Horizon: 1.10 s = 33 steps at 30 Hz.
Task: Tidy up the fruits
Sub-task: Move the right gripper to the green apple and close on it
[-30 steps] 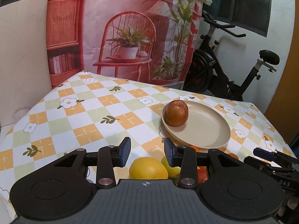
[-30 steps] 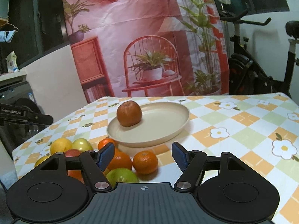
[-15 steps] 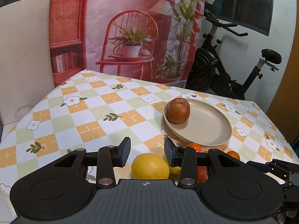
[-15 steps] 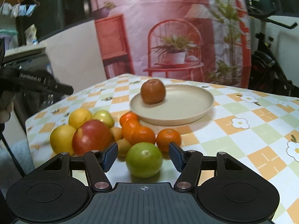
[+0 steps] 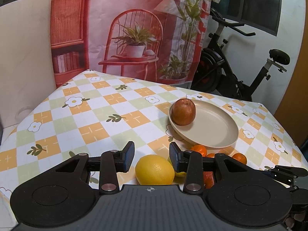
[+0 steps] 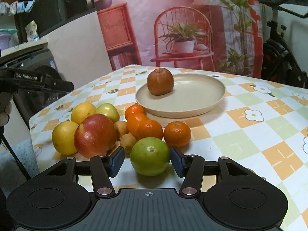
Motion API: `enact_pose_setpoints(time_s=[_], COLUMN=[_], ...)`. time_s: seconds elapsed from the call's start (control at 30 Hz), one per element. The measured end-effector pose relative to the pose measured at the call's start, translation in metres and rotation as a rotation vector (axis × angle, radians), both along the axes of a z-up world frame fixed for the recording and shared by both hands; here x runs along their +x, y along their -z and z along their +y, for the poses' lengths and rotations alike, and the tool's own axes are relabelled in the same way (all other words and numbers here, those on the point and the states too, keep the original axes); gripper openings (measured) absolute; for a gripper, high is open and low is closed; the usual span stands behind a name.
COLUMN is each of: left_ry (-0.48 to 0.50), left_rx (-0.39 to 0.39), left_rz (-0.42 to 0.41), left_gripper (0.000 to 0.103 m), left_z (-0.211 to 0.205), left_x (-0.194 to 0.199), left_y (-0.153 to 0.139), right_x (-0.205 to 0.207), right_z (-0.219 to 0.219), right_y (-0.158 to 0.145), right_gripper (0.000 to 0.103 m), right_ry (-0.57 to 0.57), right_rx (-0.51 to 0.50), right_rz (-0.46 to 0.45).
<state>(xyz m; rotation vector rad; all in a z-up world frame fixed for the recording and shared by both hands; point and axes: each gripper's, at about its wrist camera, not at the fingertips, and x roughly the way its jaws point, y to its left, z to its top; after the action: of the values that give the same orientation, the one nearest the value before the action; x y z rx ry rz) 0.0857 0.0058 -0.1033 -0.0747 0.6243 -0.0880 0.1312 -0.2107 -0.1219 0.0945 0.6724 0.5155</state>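
The right hand-held gripper had just been narrowing its jaws around the green fruit on the desk, a gap remaining, suggesting a pickup toward the plate; the left hand-held gripper hung spread, empty.

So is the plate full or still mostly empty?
Mostly empty: the plate holds just one brown fruit; the other fruits sit on the table beside it.

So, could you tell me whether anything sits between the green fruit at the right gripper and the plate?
Yes: the oranges lie between the green fruit and the plate; the right gripper, jaws closing, brackets it unobstructed.
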Motion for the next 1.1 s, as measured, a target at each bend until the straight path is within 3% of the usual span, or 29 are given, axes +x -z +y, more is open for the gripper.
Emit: enact_pose_setpoints(time_s=[0.9,1.1], left_ry=[-0.002,0.028], left_rx=[-0.003,0.003], left_rz=[0.022,0.065], left_gripper=[0.048,0.048], left_z=[0.001,0.000], left_x=[0.001,0.011], left_y=[0.003,0.004], right_x=[0.002,0.001], right_z=[-0.004,-0.007], right_y=[0.000,-0.001], right_gripper=[0.043,0.042], right_ry=[0.010,0.007], right_rx=[0.019,0.044], right_rz=[0.014,0.002])
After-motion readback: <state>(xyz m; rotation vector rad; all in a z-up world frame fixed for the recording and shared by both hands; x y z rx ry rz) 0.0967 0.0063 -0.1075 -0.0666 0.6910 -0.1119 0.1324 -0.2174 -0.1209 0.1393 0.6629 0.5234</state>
